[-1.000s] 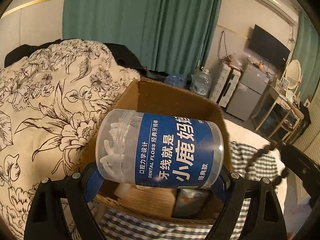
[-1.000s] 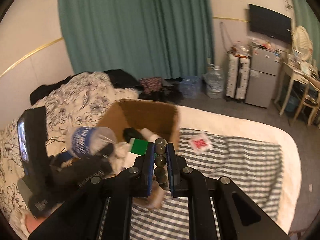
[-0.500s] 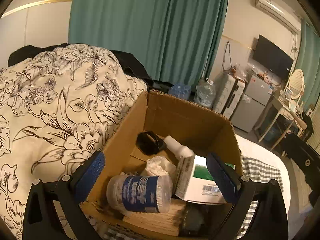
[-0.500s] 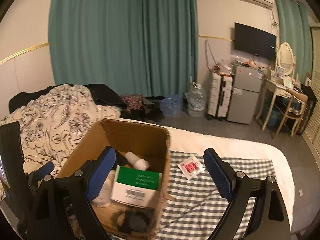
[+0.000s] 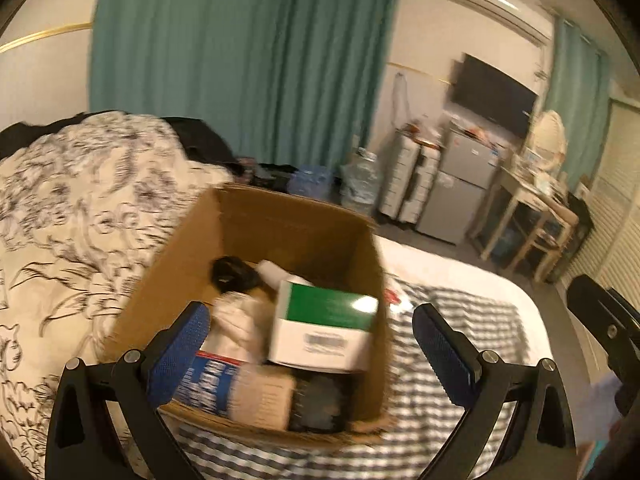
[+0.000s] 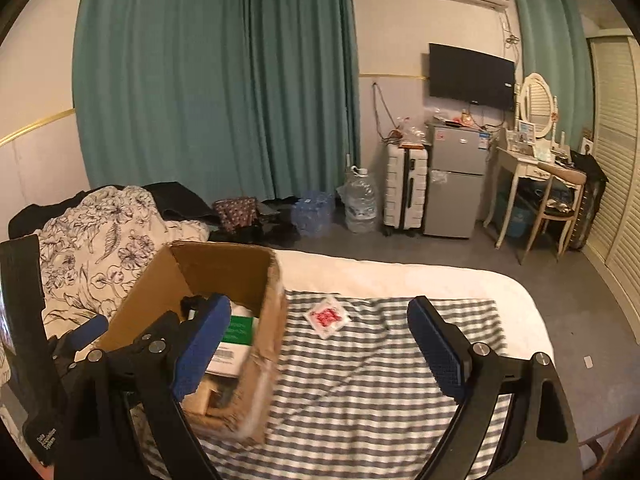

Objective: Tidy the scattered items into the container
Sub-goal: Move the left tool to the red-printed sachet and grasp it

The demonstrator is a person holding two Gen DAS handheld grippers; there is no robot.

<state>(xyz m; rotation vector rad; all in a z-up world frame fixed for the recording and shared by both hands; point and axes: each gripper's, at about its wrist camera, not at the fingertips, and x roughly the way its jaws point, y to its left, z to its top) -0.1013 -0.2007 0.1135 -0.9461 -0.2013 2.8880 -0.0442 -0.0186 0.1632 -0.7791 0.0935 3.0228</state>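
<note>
An open cardboard box (image 5: 288,224) stands on the bed. Inside lie a blue-labelled floss jar (image 5: 208,380), a green and white carton (image 5: 320,332), a white bottle (image 5: 272,270), a black item (image 5: 234,274) and a blurred dark thing (image 5: 320,404). My left gripper (image 5: 312,344) hovers open over the box's near edge, holding nothing. My right gripper (image 6: 320,344) is open and empty over the striped cloth (image 6: 380,360), just right of the box (image 6: 224,268). A red and white sachet (image 6: 327,316) lies on that cloth beyond it.
A floral quilt (image 5: 80,208) is heaped left of the box. Past the bed's far edge are a water jug (image 6: 360,200), a white suitcase (image 6: 404,188), a small fridge (image 6: 456,176) and a dressing table with chair (image 6: 540,184). Green curtains hang behind.
The floss jar left my left gripper and now lies in the box. My right gripper let go of the bead string and opened wide. Both views drew back and swung right.
</note>
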